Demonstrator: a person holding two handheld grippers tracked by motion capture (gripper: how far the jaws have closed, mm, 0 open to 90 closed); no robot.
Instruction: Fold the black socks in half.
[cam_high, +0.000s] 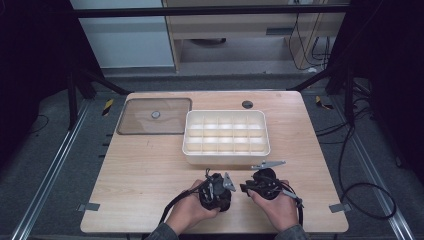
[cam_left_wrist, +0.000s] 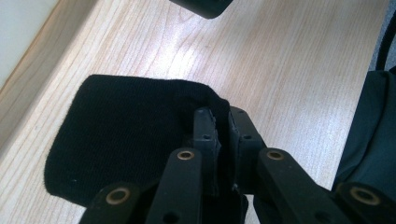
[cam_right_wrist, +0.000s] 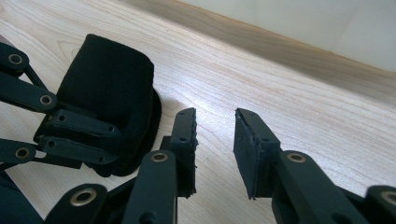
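A plain black cloth is being shown on the light wood-grain table. A cream tray and black grippers are being displayed.

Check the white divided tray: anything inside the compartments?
From the high view, the compartments of the white divided tray look empty, with bare pale floors. The near wall hides the front edge of the closest row, so something small and flat there could not be ruled out.

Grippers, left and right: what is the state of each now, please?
Left gripper: shut on the edge of a black knitted fabric piece.
Right gripper: open, nothing between its jaws.
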